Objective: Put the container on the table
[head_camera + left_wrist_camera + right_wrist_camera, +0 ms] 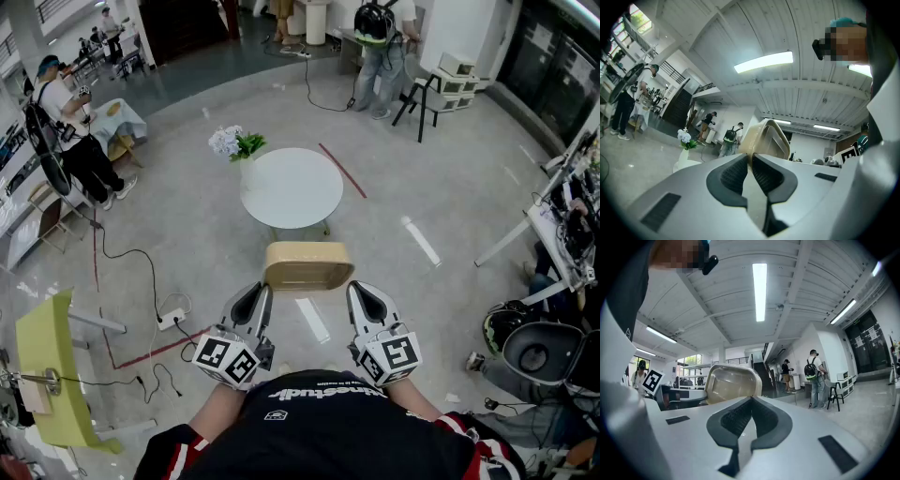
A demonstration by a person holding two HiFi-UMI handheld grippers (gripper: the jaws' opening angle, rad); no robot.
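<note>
A beige, rounded-corner container (307,265) hangs in the air in front of me, held from both short ends. My left gripper (260,293) is shut on its left rim and my right gripper (357,292) is shut on its right rim. In the left gripper view the container (767,138) rises just past the closed jaws (751,158). The right gripper view shows the container (731,382) the same way behind its closed jaws (751,401). The round white table (292,187) stands on the floor ahead of the container, beyond it in the head view.
A white vase of flowers (236,146) stands at the table's left edge. Cables and a power strip (172,319) lie on the floor to the left. People stand at the far left (70,141) and far back (379,52). A dark chair (534,352) is at the right.
</note>
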